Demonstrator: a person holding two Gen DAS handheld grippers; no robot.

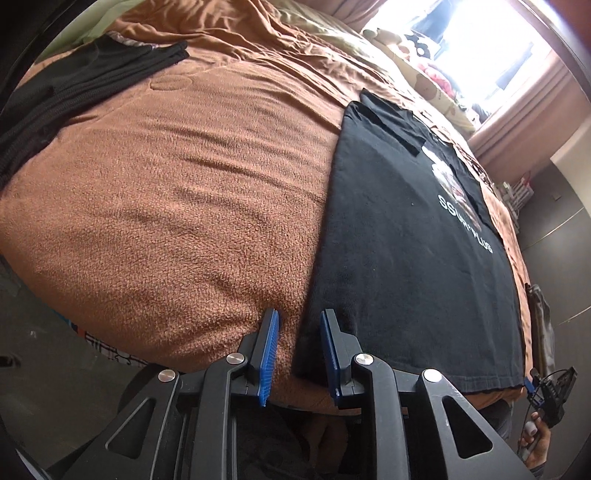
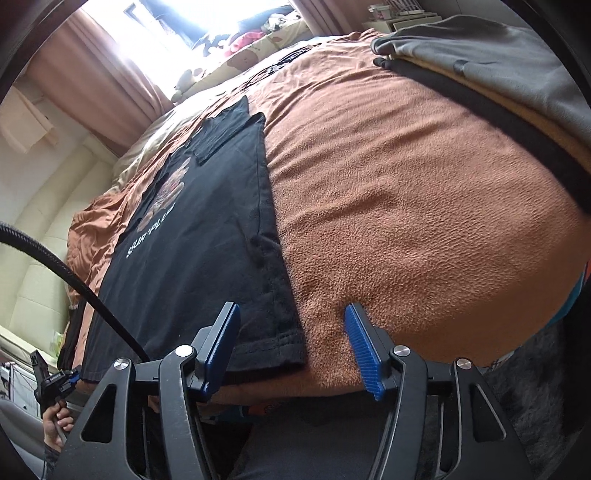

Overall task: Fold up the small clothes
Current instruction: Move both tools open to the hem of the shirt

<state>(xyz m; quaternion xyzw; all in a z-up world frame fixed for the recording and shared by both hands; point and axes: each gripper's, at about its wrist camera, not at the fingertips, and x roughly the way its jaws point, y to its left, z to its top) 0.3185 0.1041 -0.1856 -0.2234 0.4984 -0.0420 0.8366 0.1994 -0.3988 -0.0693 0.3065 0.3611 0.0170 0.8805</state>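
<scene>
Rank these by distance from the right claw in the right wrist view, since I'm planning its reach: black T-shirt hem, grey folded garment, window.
From the right claw:
1. Black T-shirt hem, between its open fingers, left of centre.
2. Grey folded garment, far right on the brown blanket.
3. Window, beyond the bed, upper left.

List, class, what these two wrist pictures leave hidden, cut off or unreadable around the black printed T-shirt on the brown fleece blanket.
- Black printed T-shirt: white lettering unreadable in both views, skewed by the fisheye.
- Grey folded garment pile: cut off by the right wrist view's edge.
- Black folded clothes: cut off by the left wrist view's edge.
- Window: overexposed, nothing outside shows.
</scene>
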